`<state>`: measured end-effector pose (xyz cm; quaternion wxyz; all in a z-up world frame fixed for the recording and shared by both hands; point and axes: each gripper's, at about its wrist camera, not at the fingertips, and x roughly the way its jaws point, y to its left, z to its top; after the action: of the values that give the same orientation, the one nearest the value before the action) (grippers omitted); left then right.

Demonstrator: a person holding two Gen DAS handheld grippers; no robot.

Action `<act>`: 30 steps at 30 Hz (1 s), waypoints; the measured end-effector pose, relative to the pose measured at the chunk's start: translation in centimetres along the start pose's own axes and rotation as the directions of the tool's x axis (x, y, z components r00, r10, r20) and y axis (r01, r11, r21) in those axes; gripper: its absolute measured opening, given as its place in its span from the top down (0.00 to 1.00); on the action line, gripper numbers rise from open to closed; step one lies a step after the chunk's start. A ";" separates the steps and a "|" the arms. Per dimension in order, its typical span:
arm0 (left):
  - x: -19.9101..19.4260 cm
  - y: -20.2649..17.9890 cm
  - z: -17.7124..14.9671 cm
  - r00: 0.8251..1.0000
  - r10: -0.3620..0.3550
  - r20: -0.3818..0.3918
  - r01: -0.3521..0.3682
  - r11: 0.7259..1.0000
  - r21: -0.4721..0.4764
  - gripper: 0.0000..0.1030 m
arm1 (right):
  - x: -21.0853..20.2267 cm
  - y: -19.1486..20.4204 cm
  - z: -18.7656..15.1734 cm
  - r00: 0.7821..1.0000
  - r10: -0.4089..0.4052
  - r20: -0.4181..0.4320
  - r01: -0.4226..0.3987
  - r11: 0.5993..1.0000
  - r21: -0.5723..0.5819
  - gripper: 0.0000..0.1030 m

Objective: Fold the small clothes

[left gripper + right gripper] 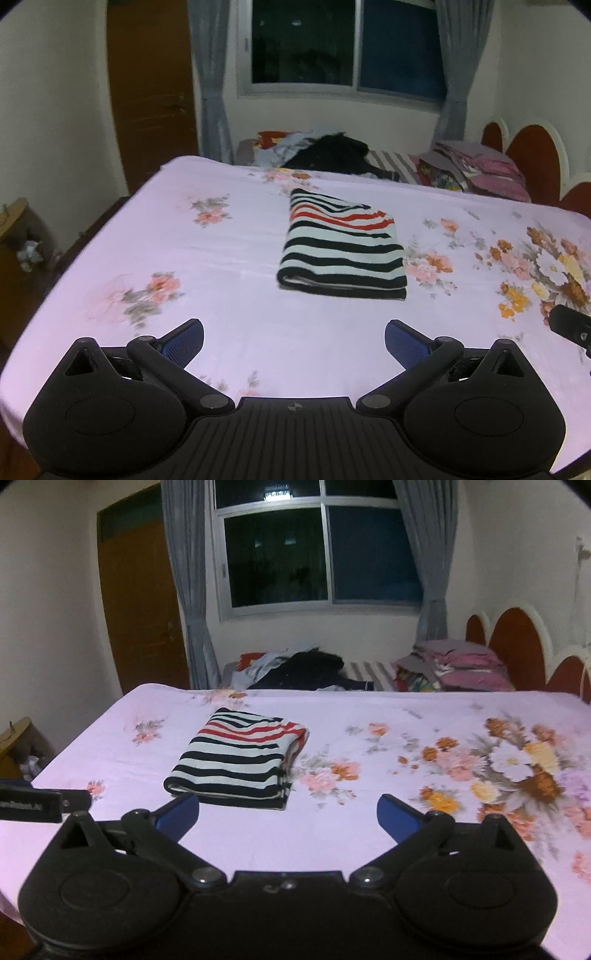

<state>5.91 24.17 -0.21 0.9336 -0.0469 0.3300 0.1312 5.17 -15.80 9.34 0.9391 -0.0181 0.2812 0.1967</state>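
Note:
A striped garment [341, 247], black and white with red bands, lies folded into a compact rectangle on the pink floral bed sheet [221, 258]. It also shows in the right wrist view [240, 758]. My left gripper [294, 341] is open and empty, hovering over the sheet short of the garment. My right gripper [288, 814] is open and empty, just short of the garment's near edge and slightly to its right. The right gripper's body shows at the right edge of the left wrist view [570, 325], and the left gripper's body at the left edge of the right wrist view [40, 805].
A heap of dark and light clothes [325, 153] lies beyond the bed's far edge. Folded pink and grey linens [476, 166] are stacked at the back right by the red headboard [532, 147]. A door [147, 92], curtains and a window [347, 44] stand behind. A cardboard box [14, 225] sits left.

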 end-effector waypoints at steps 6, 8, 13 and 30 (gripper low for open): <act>-3.9 0.7 -1.9 1.000 0.022 0.019 -0.021 1.000 -0.022 0.00 | -2.8 0.7 -0.6 0.999 0.000 0.035 0.000 1.000 -0.022 0.00; -4.7 0.8 -2.2 0.999 0.030 0.031 -0.030 0.999 -0.017 0.00 | -3.4 0.7 -0.7 0.999 0.011 0.042 -0.010 1.000 -0.021 0.00; -5.9 1.4 -2.6 0.999 0.032 0.036 -0.031 0.999 -0.038 0.00 | -4.4 1.0 -0.7 0.998 0.008 0.061 -0.007 1.000 -0.020 0.00; -5.9 1.8 -2.5 0.999 0.036 0.041 -0.034 0.998 -0.043 0.00 | -5.0 2.0 -1.0 0.998 0.001 0.056 0.000 1.000 -0.022 0.00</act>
<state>-0.52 24.17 1.53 0.9366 -0.0583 0.3085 0.1555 0.06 -15.86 11.31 0.9463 -0.0228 0.2525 0.2005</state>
